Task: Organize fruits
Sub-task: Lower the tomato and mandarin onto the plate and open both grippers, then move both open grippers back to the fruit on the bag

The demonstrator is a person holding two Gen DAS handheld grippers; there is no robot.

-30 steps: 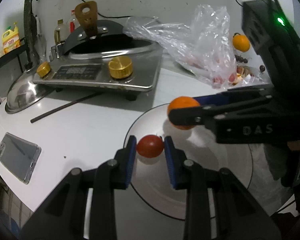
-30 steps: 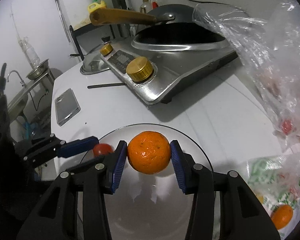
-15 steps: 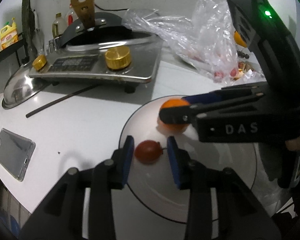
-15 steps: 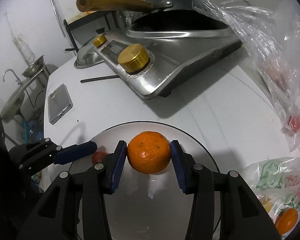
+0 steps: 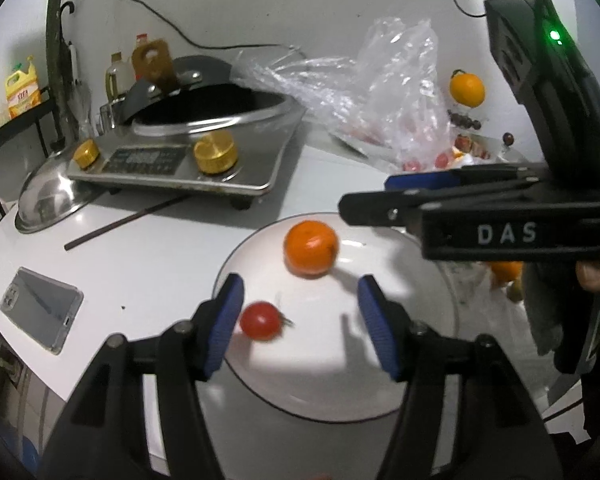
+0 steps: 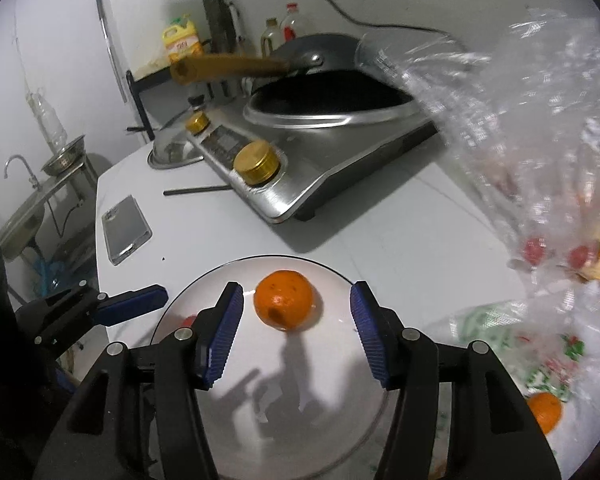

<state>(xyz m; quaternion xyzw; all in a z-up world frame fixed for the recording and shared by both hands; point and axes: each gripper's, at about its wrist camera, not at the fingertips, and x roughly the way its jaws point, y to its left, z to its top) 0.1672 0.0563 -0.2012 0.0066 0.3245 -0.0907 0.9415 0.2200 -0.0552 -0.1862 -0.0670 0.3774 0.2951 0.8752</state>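
Both fruits are seen resting on the white plate point(image 5: 400, 360), which sits on the white counter point(image 5: 148, 256) in front of the induction cooker point(image 5: 188, 160). The mandarin point(image 5: 310, 248) lies toward the plate's far side; the cherry tomato point(image 5: 261, 320) lies nearer the left rim, apart from it.

Left claw point(image 5: 300, 320): jaws opening, pads clear of the tomato, which sits just beside the left pad. Right claw point(image 6: 296, 326): jaws opening, the mandarin between them but untouched on either side. Both fruits are judged released onto the plate as the collection point.

More fruit is seen beside the plate: small red fruits inside the clear plastic bag point(image 6: 540, 120), a mandarin point(image 6: 545, 411) by printed packaging, another mandarin point(image 5: 466, 89) against the wall. These are judged still to be sorted.

Writing: "DAS" is read on the right claw's body in the left wrist view. The label on the yellow oil jug point(image 5: 22, 88) is too small to read. A phone point(image 5: 40, 308) lies face up near the counter edge.
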